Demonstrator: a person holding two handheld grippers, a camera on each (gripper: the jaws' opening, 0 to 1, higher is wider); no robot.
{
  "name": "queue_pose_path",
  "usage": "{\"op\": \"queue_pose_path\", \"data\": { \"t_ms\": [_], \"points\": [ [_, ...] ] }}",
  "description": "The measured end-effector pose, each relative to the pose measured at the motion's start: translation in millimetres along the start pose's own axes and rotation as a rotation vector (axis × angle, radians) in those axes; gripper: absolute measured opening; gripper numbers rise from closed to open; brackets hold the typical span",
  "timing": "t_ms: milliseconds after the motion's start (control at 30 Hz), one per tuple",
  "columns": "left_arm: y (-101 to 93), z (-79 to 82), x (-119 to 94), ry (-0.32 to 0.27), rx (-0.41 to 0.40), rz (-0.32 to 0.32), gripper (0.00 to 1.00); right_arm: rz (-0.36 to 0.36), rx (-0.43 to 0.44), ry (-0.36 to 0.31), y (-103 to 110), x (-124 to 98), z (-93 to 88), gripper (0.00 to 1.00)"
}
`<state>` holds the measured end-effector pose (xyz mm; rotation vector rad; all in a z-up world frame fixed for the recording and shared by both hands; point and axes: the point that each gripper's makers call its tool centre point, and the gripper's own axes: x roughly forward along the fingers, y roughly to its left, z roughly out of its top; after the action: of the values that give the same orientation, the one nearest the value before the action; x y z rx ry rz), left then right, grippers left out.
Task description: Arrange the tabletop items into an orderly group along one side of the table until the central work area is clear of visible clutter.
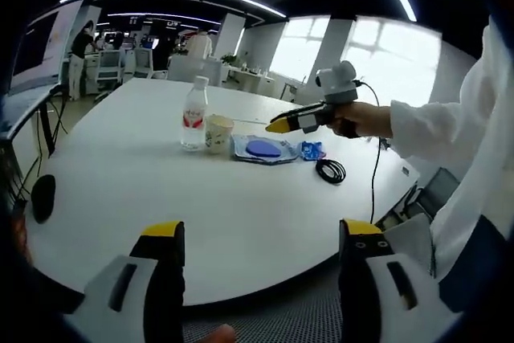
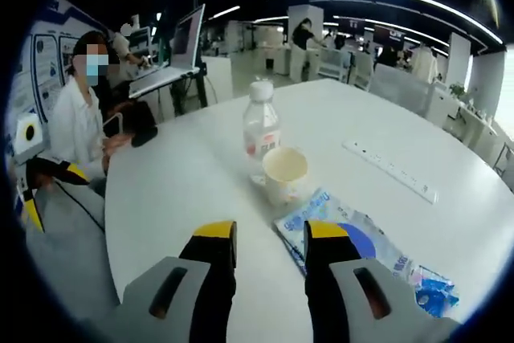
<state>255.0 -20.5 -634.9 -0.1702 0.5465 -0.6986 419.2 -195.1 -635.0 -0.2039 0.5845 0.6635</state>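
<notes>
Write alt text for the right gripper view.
The right hand-held gripper hovers with jaws apart over a white table, just short of a paper cup and a water bottle, with a blue plastic packet alongside.

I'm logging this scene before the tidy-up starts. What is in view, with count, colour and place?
Water bottle: one, clear with red label, mid-table, beside the cup.
Paper cup: one, cream, in front of the bottle.
Plastic packet: one, clear with blue disc inside, next to the cup.
Small wrapper: one, blue, beyond the packet.
Coiled cable: one, black, near the table edge.
Power strip: one, white, far side of the table.
Table: one, white.
Laptop: one, open, on a desk behind.
Left gripper: yellow-tipped, open, over the near edge.
Right gripper: yellow-tipped, open, at the packet.
</notes>
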Motion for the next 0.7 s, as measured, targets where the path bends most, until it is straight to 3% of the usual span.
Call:
{"op": "queue_pose_path", "data": {
  "t_ms": [300,500,700],
  "points": [
    [3.0,7.1,-3,-0.037,-0.033,0.006,0.86,-0.095,0.075,-0.044,-12,-56,-18.1,0.32],
    [6.9,18.0,-9,-0.098,-0.087,0.004,0.86,-0.187,0.171,-0.062,-24,-96,-47.5,0.33],
    [10.8,20.8,-9,-0.115,-0.103,0.016,0.86,-0.282,0.235,-0.094,-33,-139,-68.8,0.36]
  ]
}}
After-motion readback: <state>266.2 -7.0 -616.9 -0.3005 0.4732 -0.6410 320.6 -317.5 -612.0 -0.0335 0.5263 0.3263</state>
